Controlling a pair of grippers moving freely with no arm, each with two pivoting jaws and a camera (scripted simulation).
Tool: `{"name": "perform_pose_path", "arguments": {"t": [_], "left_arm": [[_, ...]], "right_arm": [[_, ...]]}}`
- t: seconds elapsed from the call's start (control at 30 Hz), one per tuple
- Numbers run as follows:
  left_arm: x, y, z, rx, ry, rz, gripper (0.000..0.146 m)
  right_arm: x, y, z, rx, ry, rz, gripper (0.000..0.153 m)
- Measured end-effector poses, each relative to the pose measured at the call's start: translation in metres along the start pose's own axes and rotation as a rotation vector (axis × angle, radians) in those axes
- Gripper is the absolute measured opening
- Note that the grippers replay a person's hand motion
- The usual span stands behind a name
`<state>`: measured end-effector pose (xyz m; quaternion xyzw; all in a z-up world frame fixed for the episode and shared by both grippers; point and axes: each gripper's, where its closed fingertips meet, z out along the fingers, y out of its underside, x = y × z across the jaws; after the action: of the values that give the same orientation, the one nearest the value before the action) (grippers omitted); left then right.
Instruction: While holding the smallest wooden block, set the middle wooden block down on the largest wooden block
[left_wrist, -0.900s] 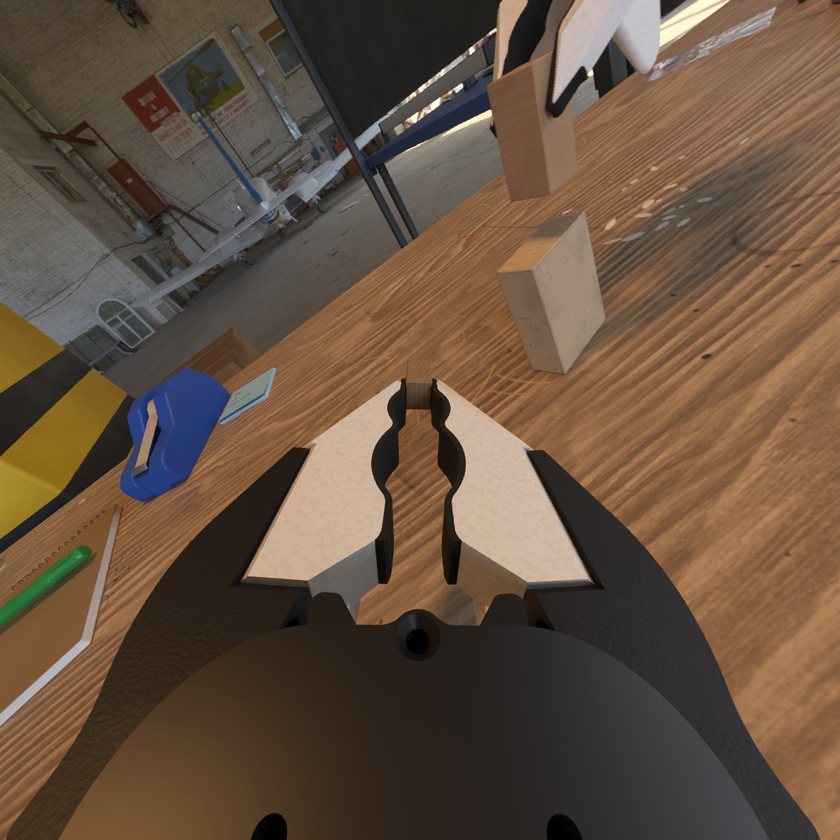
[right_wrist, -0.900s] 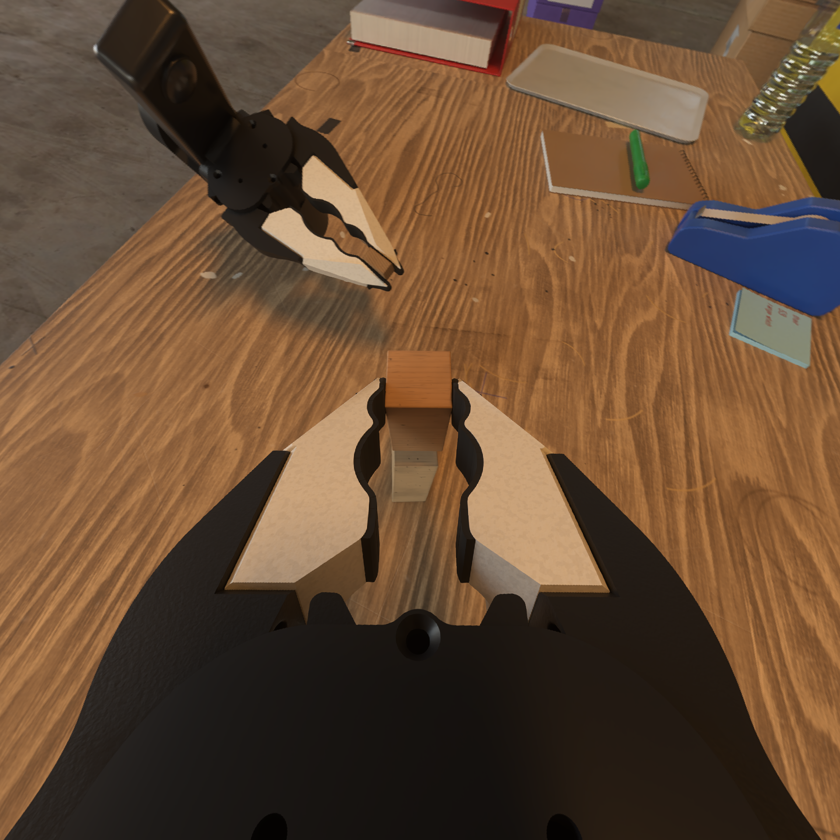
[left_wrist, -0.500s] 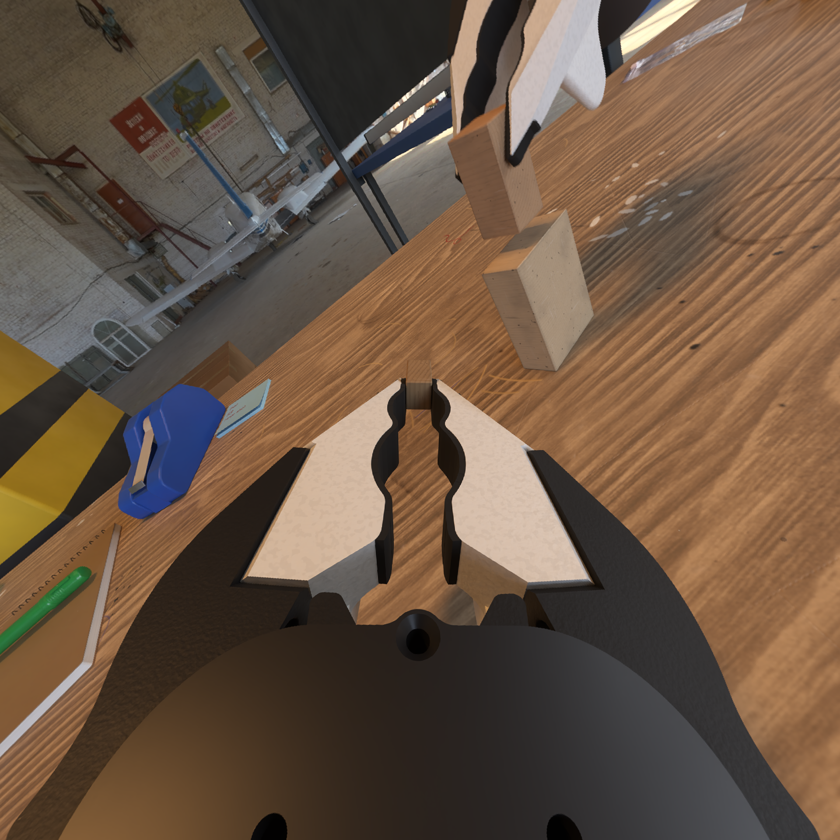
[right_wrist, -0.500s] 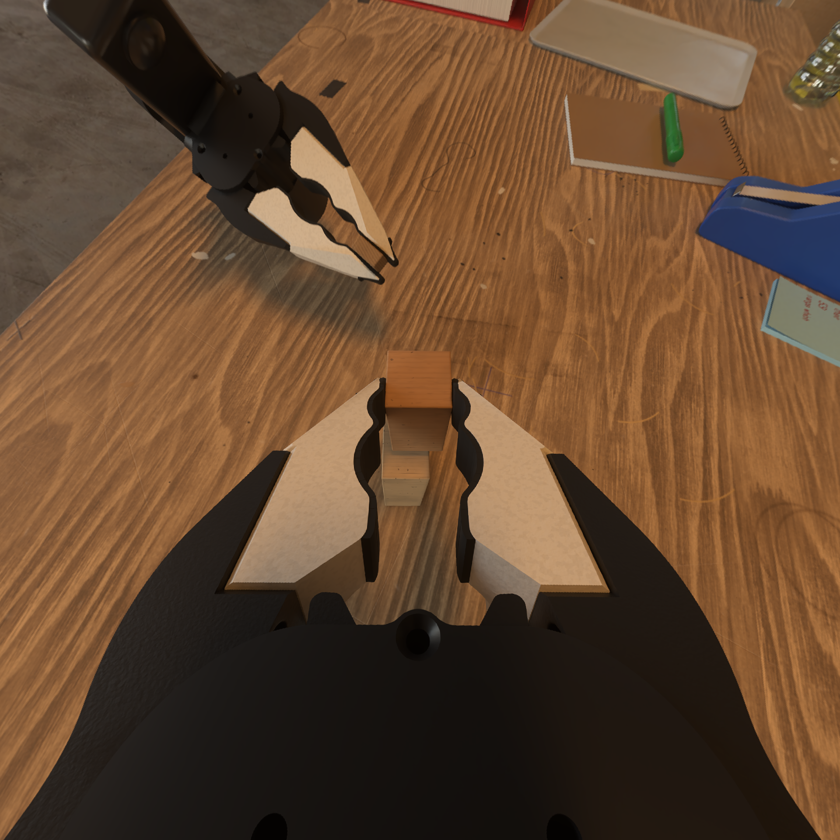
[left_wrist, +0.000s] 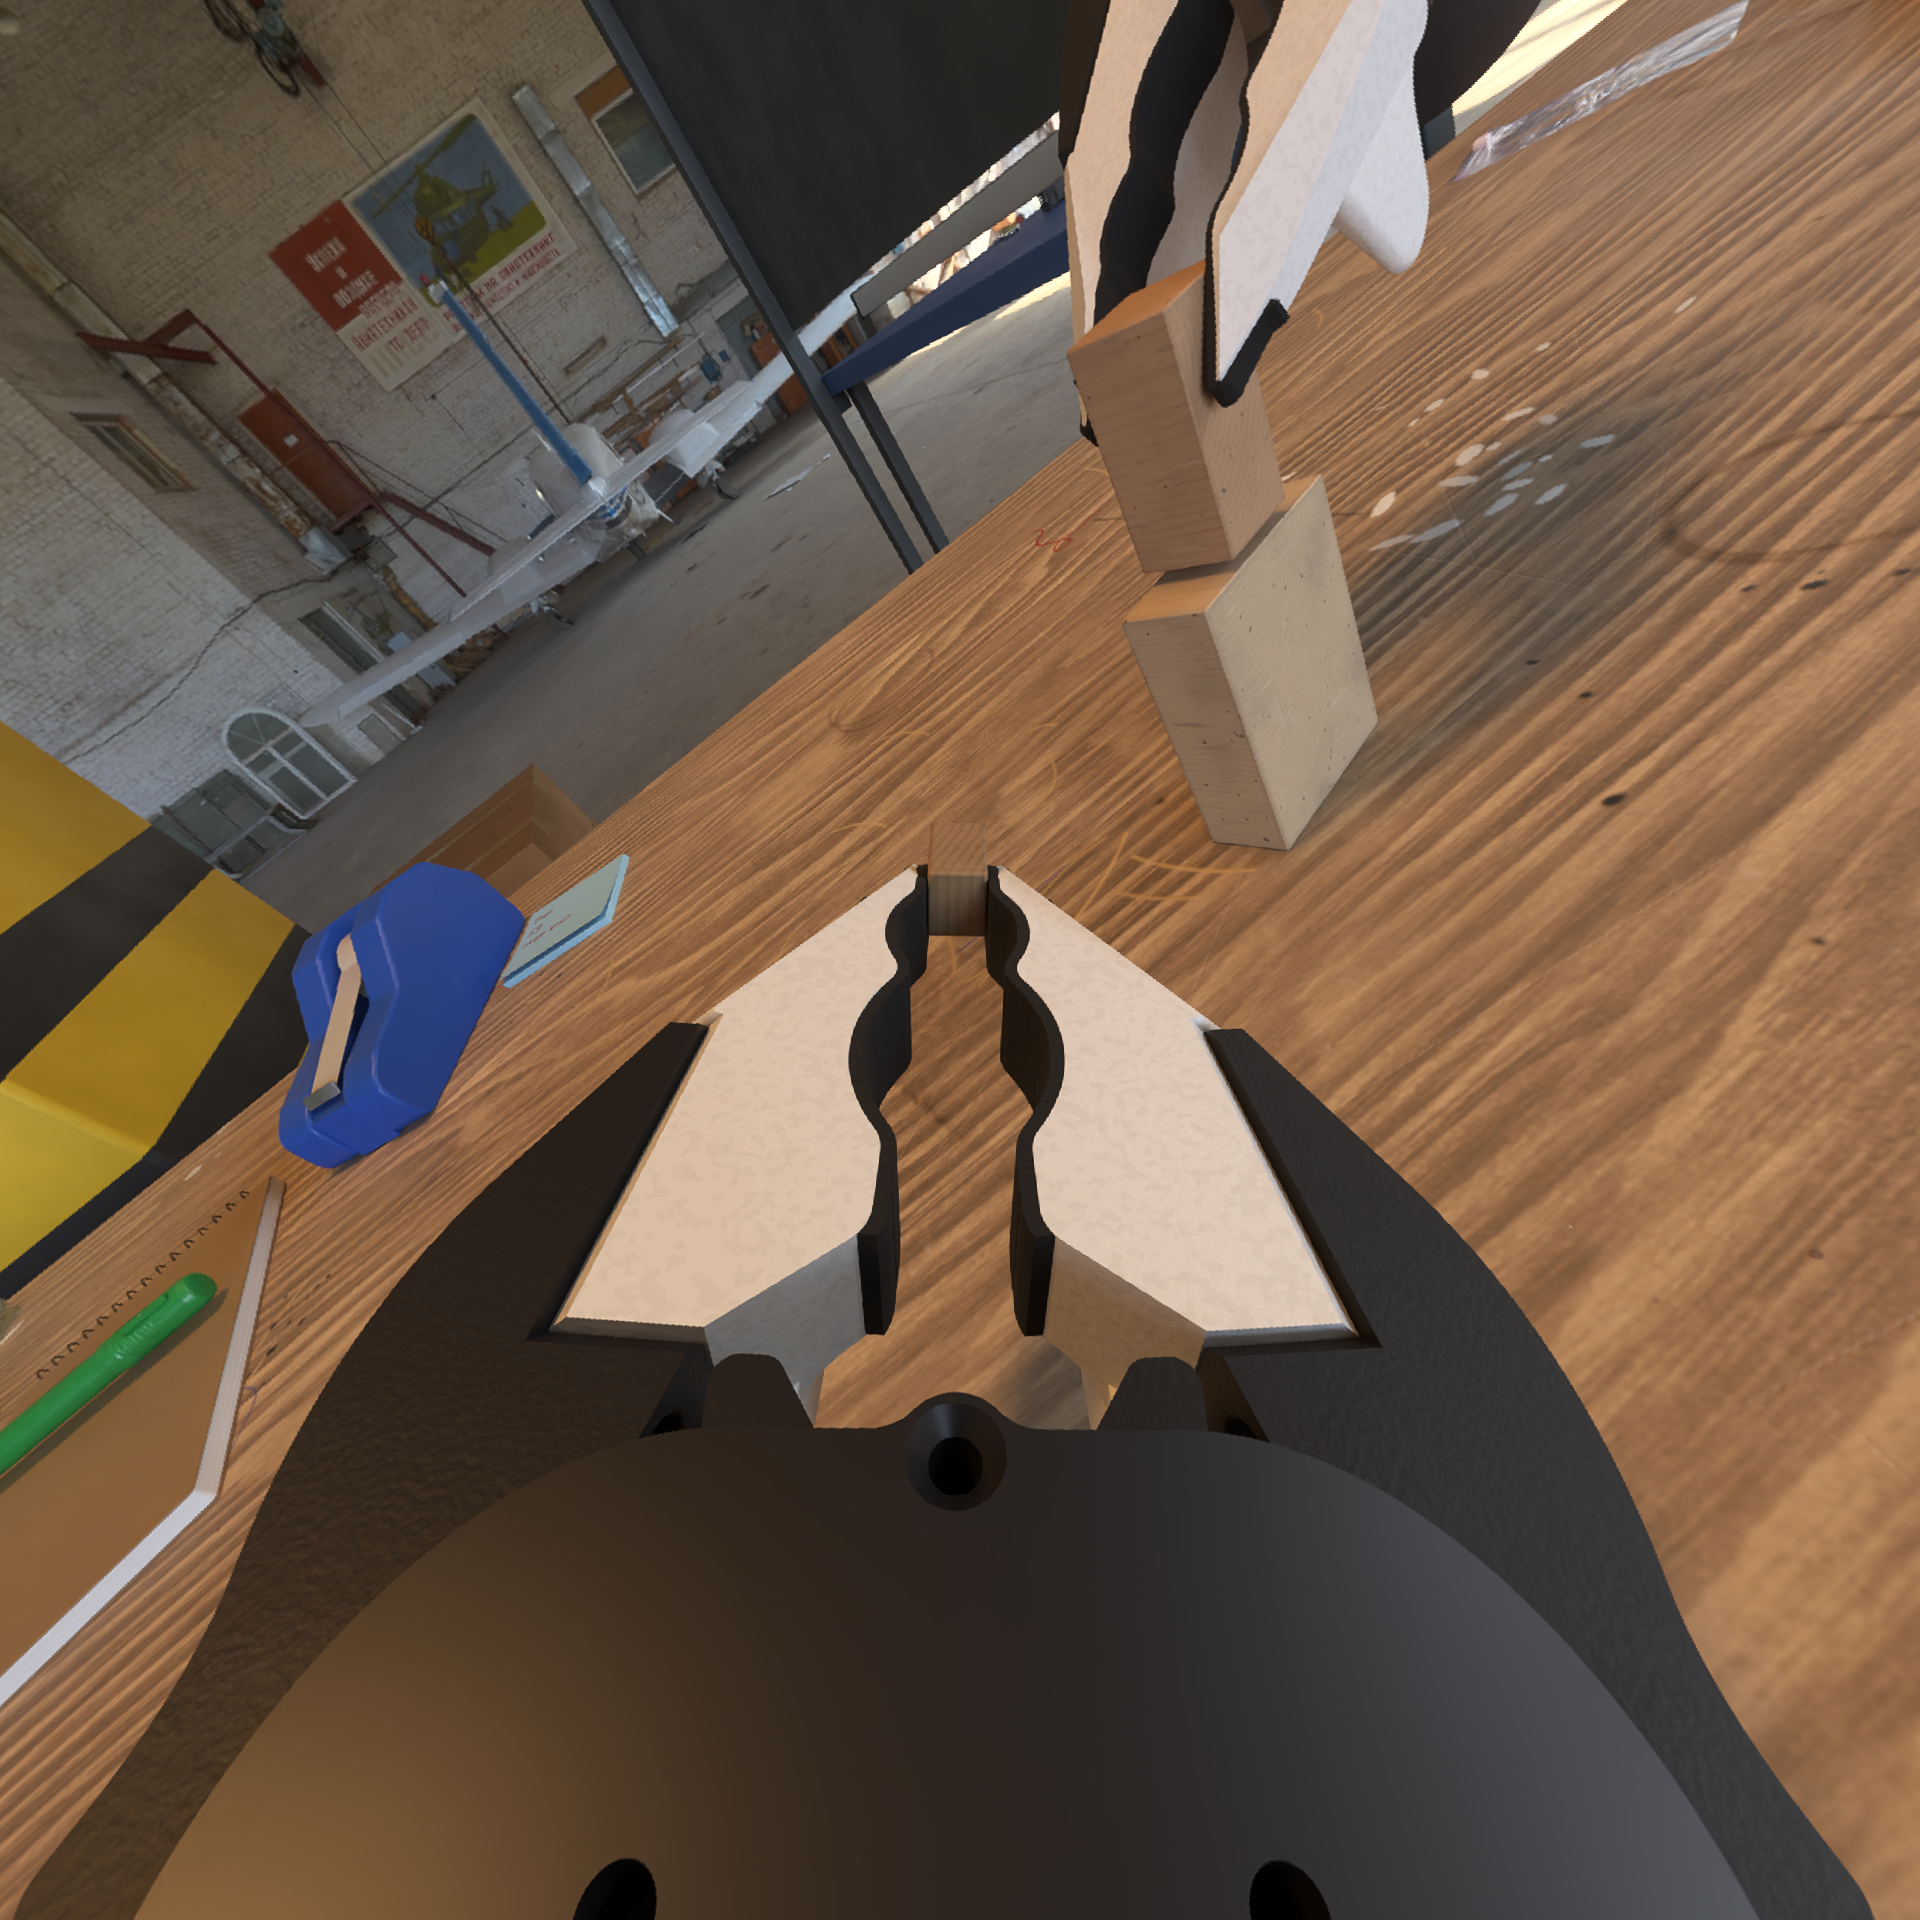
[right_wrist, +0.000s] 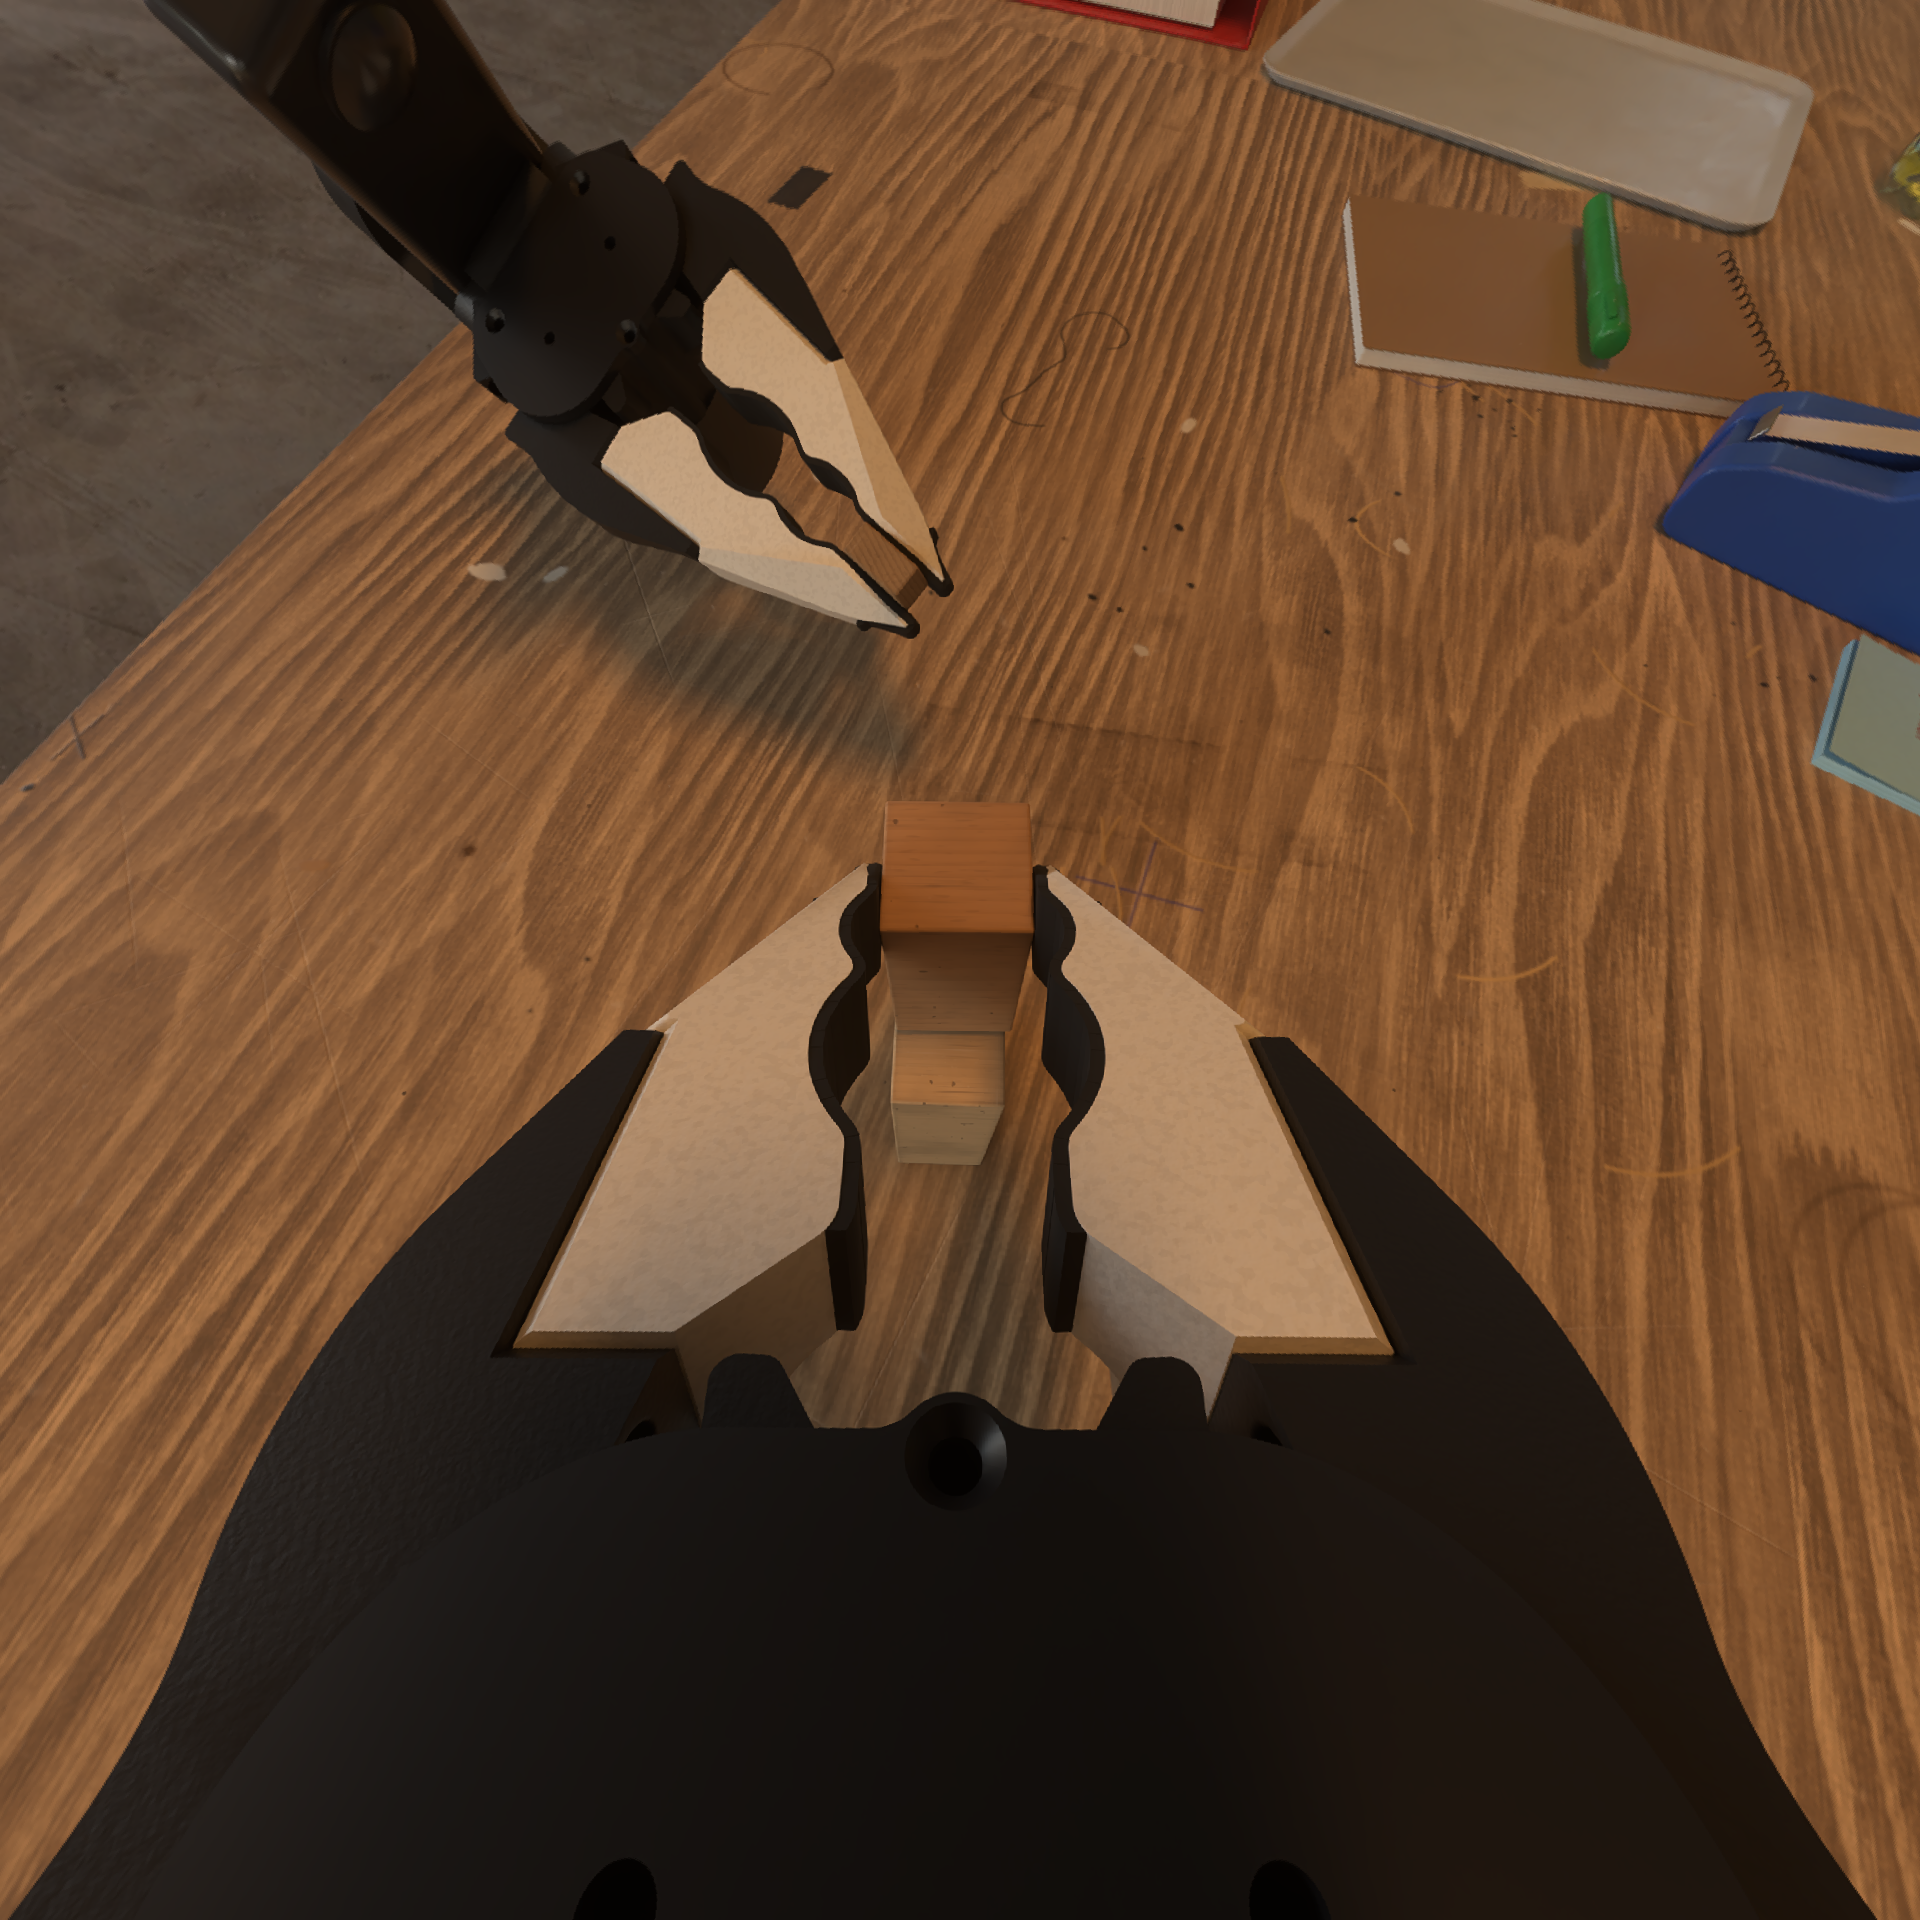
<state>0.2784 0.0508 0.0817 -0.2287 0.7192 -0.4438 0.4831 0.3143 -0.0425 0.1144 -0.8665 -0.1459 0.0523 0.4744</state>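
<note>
My left gripper (left_wrist: 956, 883) is shut on the smallest wooden block (left_wrist: 956, 906), held above the table. It also shows in the right wrist view (right_wrist: 925, 608), at the upper left. My right gripper (right_wrist: 954, 883) is shut on the middle wooden block (right_wrist: 954, 868), held upright. It also shows in the left wrist view (left_wrist: 1164, 400), coming down from the top. The middle block (left_wrist: 1184, 457) is right over the pale largest block (left_wrist: 1257, 675), which stands on the table. Their faces meet or nearly meet; I cannot tell which. The largest block (right_wrist: 945, 1101) shows between my right fingers.
A blue tape dispenser (right_wrist: 1808, 488) and a light-blue pad (left_wrist: 566, 920) lie to the right of the blocks in the right wrist view. Farther off are a brown notebook (right_wrist: 1475, 301) with a green pen (right_wrist: 1605, 281) and a grey tray (right_wrist: 1538, 104). The table edge (right_wrist: 312, 457) runs behind my left gripper.
My right gripper has brought the middle block down and over the largest block, closing the gap between them. My left gripper keeps its hold on the smallest block.
</note>
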Motion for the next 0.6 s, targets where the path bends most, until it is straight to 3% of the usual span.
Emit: {"name": "perform_pose_path", "arguments": {"t": [0.6], "left_arm": [[-0.0003, -0.0004, 0.0, 0.003, -0.004, 0.002, 0.009]], "right_arm": [[0.0022, 0.0026, 0.0, -0.006, 0.011, 0.015, 0.028]]}}
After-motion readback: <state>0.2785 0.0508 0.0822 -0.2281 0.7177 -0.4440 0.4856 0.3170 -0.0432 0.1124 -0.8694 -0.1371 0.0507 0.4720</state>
